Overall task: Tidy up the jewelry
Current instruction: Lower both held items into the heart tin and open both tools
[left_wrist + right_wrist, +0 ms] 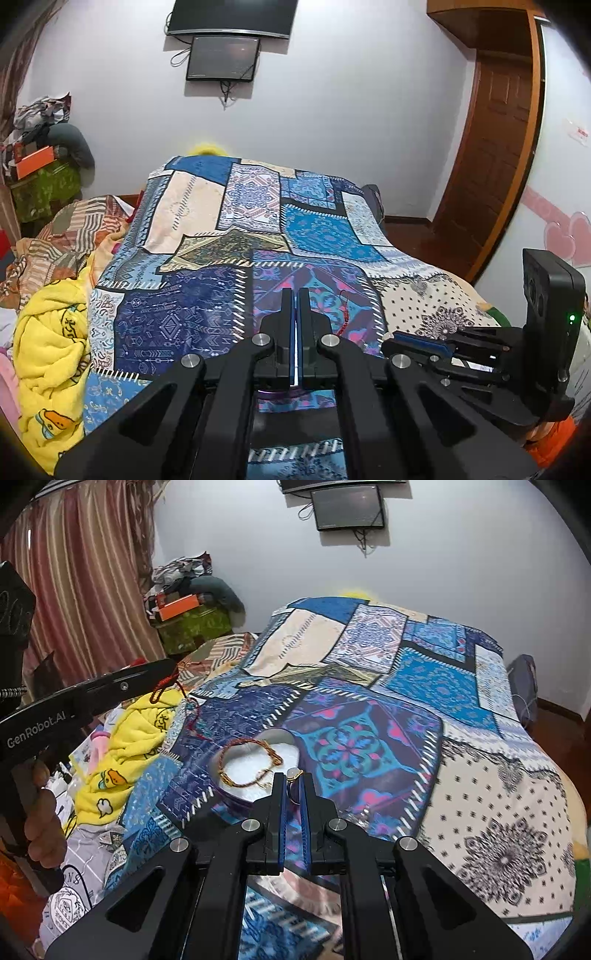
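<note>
A bedroom bed (480,775) spread with a blue patchwork quilt (207,302) serves as the work surface. In the right wrist view, the right hand-held gripper (294,782) has its jaws drawn narrow around a ring (294,777) with a pale stone, pinched at the fingertips above the quilt. Just beyond the tips, at about 10 o'clock from them, a round white-lined dish (255,771) sits on the quilt with a braided red-and-gold bracelet (247,762) lying looped inside it.

At 9 o'clock in the same view, the left hand-held gripper (173,670) reaches in from the side, gripped by a person's hand (44,812); a red cord (173,690) hangs from its tips and trails down toward the quilt. In the left wrist view, that gripper (294,295) shows its jaws pressed fully together, the cord (343,314) visible just right of the tips, and the right gripper (399,338) at 3 o'clock.

A crumpled yellow blanket (48,354) lies at the bed's left edge. Two dark screens (221,55) hang on the white wall at 12 o'clock, and a wooden door (495,155) stands at 2 o'clock.
</note>
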### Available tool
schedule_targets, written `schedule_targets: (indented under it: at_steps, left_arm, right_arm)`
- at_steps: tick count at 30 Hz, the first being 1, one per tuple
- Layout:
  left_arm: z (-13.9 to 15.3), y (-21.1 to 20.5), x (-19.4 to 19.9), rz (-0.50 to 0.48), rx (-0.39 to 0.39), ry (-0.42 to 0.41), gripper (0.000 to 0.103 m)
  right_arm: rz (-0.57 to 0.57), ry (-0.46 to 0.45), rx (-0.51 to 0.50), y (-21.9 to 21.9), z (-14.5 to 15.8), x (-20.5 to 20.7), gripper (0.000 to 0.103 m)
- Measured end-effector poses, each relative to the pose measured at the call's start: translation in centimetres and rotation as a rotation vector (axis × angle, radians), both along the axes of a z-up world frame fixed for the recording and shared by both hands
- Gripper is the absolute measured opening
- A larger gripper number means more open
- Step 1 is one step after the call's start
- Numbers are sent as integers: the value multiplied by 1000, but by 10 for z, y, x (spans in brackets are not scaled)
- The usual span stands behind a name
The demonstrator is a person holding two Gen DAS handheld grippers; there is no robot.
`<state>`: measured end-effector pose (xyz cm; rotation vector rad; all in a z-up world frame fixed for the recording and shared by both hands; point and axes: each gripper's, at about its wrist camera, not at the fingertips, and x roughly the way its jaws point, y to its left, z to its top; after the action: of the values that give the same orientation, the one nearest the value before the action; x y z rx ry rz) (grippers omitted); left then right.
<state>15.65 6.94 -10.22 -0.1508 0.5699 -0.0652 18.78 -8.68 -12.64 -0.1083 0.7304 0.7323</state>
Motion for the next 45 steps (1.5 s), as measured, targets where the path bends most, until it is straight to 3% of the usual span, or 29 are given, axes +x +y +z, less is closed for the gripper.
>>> schedule_targets:
  at_steps: [16,32,35,38,41,45]
  left_arm:
    - [-37,23,28,-3,-41,78,0]
    - [-63,39,35,59,-12,150,2]
    - [-64,40,35,72,1,159,7]
    - [-63,38,34,77,20,161,19]
    - [-59,36,32,80,30,154,29]
    - [-51,30,29,76,29,147,34]
  right_arm:
    - [67,47,-43,45,-25,28,6]
    - [98,92,-112,61,-46,38,6]
    - [97,111,-113,61,-45,39,13]
    - [87,105,-104,56,-41,39,23]
    - [73,87,-89,46,-31,35,25]
    - [39,65,-65,27,-16,33,26]
